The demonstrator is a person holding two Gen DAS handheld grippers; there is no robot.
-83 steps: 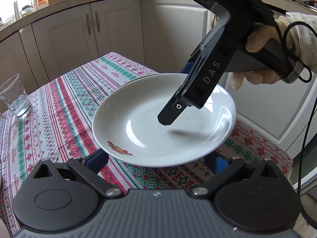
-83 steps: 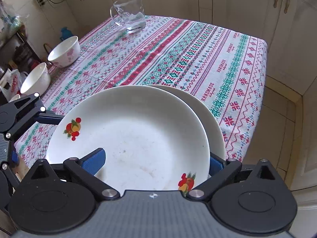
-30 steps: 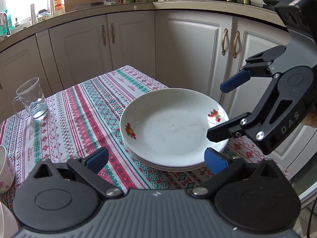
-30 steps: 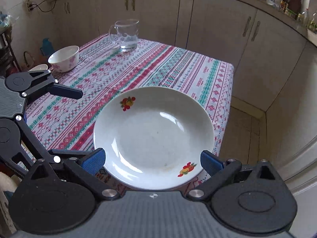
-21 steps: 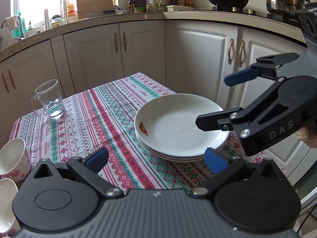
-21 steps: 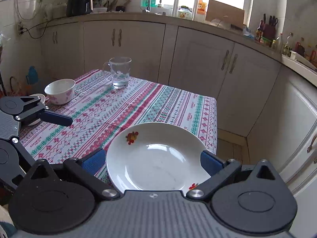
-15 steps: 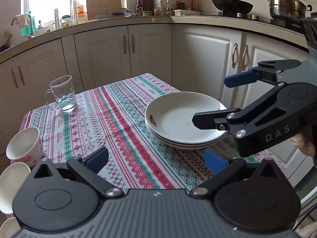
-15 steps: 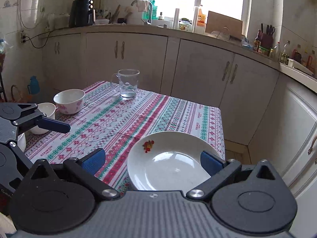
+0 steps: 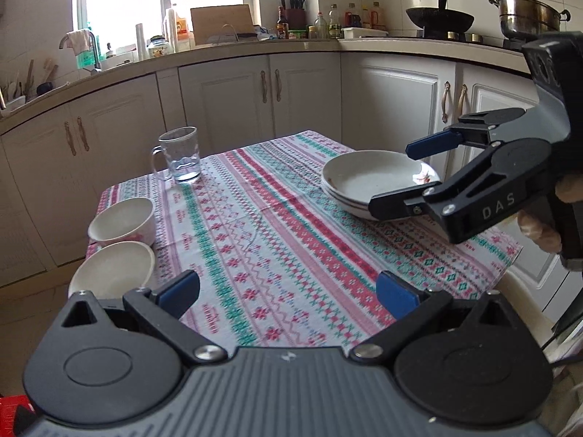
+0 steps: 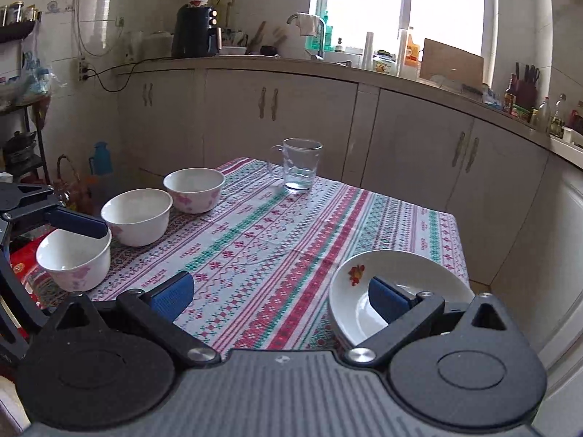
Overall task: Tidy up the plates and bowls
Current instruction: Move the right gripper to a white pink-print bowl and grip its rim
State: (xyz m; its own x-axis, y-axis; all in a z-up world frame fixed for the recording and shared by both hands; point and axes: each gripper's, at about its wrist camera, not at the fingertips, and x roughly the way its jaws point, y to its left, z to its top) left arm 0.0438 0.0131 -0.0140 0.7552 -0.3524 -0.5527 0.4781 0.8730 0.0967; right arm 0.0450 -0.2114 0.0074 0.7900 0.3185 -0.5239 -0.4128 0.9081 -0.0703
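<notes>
Plates (image 9: 379, 182) sit stacked at the table's right; three bowls (image 10: 136, 216) on the left remain separate. Both grippers (image 9: 288, 291) (image 10: 280, 295) are spread apart, empty.

Glass mug (image 9: 179, 160), a little water inside, stands upper left of centre on patterned cloth (image 9: 277, 240). Wok (image 9: 439, 18) and steel pot (image 9: 524, 16) upper right. Black kettle (image 10: 195, 31) upper left, right view.

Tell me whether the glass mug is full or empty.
Nearly empty: the glass mug stands upright on the tablecloth with only a shallow layer of clear liquid at its bottom, seen also from the left wrist.
</notes>
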